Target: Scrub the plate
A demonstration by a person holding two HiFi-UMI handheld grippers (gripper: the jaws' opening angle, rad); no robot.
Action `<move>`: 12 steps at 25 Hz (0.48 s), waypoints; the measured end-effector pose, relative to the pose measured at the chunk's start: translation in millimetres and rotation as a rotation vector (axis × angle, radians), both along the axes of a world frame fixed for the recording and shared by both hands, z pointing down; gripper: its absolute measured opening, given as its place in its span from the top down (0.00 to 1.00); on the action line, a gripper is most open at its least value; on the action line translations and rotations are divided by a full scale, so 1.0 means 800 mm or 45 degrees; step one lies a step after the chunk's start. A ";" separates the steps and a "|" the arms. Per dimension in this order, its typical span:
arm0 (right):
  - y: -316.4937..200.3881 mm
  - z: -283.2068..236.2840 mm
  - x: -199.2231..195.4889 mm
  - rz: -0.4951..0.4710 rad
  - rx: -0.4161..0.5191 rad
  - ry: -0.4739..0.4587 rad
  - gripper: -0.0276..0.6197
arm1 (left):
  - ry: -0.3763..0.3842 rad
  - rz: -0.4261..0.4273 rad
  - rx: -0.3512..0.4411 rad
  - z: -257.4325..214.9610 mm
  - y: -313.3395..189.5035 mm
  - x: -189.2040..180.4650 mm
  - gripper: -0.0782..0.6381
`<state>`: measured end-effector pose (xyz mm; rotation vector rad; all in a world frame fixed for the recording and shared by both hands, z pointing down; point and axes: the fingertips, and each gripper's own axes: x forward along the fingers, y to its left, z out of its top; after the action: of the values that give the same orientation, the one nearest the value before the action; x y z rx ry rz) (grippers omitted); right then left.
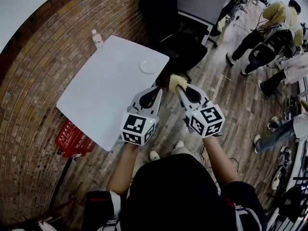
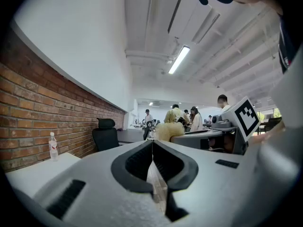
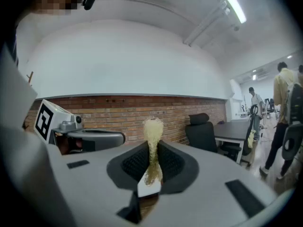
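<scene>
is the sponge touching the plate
Apart: the head view shows the sponge, pinched in the right gripper, clear of the plate on the table.

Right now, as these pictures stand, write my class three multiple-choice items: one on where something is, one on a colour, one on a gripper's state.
1. Where is the plate? A on the white table; B on the floor; C on a chair.
2. What colour is the sponge? A blue; B yellow; C black.
3. How is the left gripper? A wide open; B shut on a bottle; C shut, nothing held.
Answers: 1 A, the head view shows it near the table's far edge. 2 B, it shows pale yellow, pinched by the right gripper. 3 C, its jaws meet with nothing between them.
</scene>
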<state>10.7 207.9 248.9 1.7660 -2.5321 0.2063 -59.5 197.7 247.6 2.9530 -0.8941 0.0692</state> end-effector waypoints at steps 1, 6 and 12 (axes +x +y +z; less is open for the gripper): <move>0.002 0.001 0.000 0.001 0.000 -0.001 0.90 | 0.000 0.001 -0.003 0.001 0.001 0.001 0.86; 0.006 0.004 0.008 0.011 -0.003 -0.021 0.90 | -0.009 0.011 -0.011 0.006 0.007 0.009 0.86; 0.004 0.003 0.027 0.013 0.008 -0.065 0.90 | -0.019 0.017 -0.004 0.007 0.005 0.029 0.86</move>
<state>32.4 210.9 251.5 1.7996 -2.5613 0.2478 -36.3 201.7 253.1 2.9596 -0.8759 0.0935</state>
